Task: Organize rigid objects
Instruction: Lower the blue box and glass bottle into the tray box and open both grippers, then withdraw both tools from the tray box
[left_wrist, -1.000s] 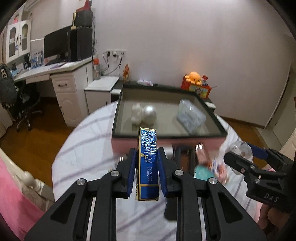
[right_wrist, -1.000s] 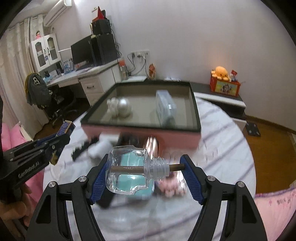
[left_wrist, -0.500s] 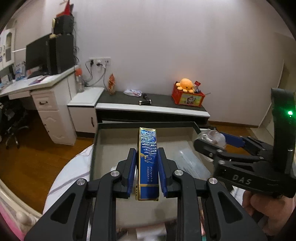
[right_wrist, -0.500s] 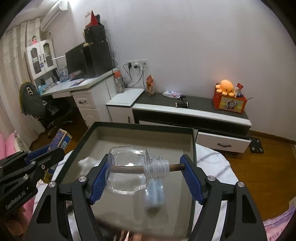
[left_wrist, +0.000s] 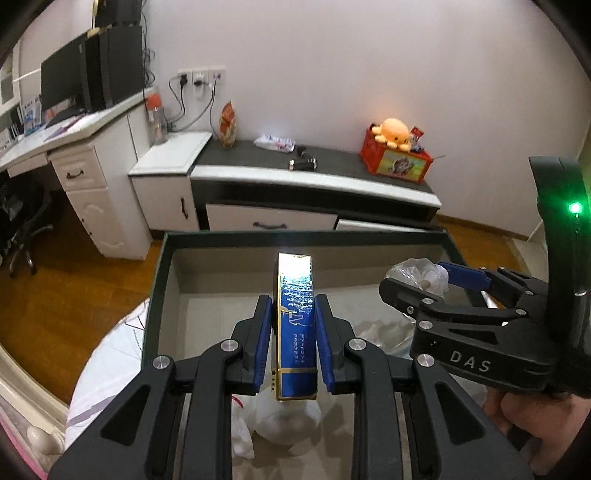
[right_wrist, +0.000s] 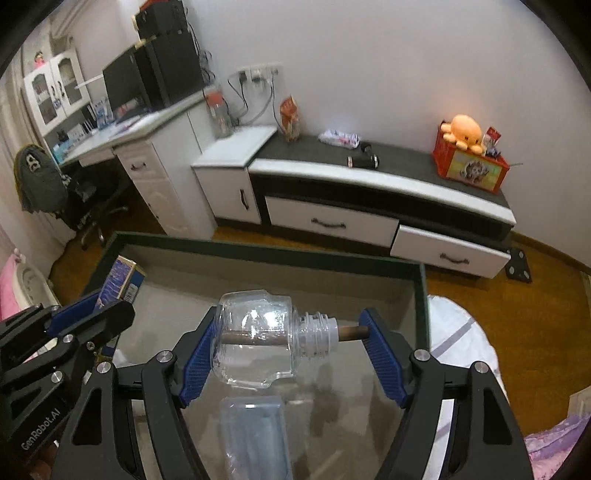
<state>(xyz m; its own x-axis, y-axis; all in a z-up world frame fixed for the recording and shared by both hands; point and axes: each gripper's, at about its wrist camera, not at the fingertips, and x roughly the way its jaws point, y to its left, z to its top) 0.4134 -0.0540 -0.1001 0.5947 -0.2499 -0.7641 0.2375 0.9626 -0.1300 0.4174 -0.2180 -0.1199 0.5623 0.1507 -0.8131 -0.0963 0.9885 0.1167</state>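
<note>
Two grippers, both loaded, above the dark-rimmed box (left_wrist: 162, 269). Left view: left gripper (left_wrist: 294, 345) is clamped tight on a blue carton (left_wrist: 296, 325) pointing toward the box's far wall. Right view: right gripper (right_wrist: 291, 356), spread wide, pinches a sideways clear bottle (right_wrist: 258, 341) end to end over the box's middle.

Left tongs (left_wrist: 294, 343): blue pads closed flat against both long sides of a blue box (left_wrist: 295, 325), box standing on edge and sticking out past the tips. Right tongs (right_wrist: 290, 350): spread wide, clamping a clear glass bottle (right_wrist: 258, 338) lengthwise, left pad on its base, right pad on the brown stopper end. Right tongs sit ahead and right of the left tongs, roughly level. Bare right hand (left_wrist: 532, 413) wraps the handle below the right tongs; left hand not visible.
</note>
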